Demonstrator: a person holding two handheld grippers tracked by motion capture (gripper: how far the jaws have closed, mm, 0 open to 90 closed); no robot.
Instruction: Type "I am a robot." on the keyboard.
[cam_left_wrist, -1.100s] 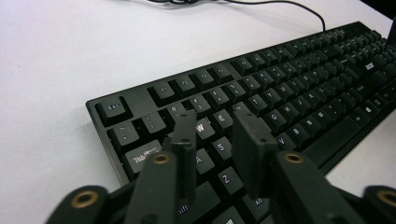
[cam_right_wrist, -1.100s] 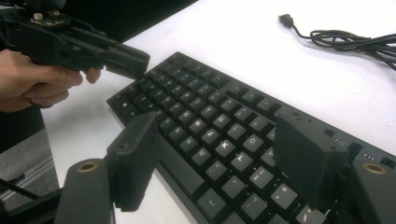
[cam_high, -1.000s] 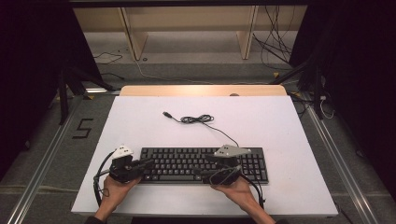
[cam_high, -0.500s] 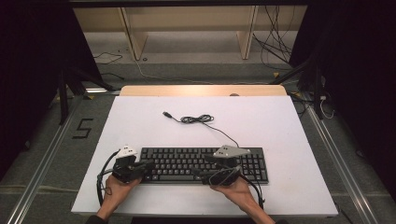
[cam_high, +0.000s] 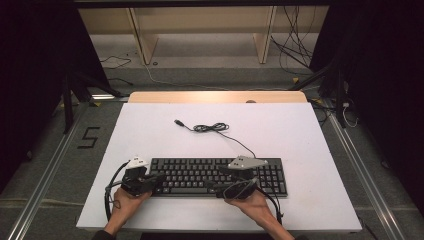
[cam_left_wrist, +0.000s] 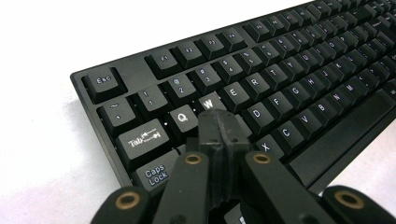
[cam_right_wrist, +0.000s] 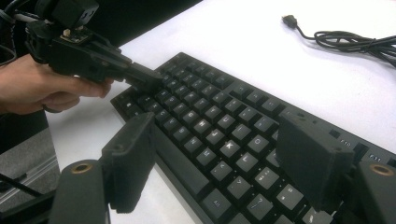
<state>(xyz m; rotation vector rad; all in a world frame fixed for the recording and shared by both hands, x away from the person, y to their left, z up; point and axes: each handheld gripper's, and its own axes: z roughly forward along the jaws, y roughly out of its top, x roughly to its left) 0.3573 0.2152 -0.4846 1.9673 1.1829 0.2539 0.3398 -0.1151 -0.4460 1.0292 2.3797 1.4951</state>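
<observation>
Notably, the left gripper (cam_left_wrist: 218, 122), jaws pressed together, hides the keyboard's (cam_high: 200, 172) A and S keys; the right gripper (cam_right_wrist: 219, 156), jaws apart, hovers above the keyboard's middle rows, tips cut off.

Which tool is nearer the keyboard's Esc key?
Left. The left tool is shut over the W key, close to the Esc key; the right tool is open over the keyboard's middle.

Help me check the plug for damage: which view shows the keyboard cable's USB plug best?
The right gripper view: the USB plug lies free on the white table, large enough to see its shape. In the high view the plug is a tiny dark end of the coiled cable.
</observation>
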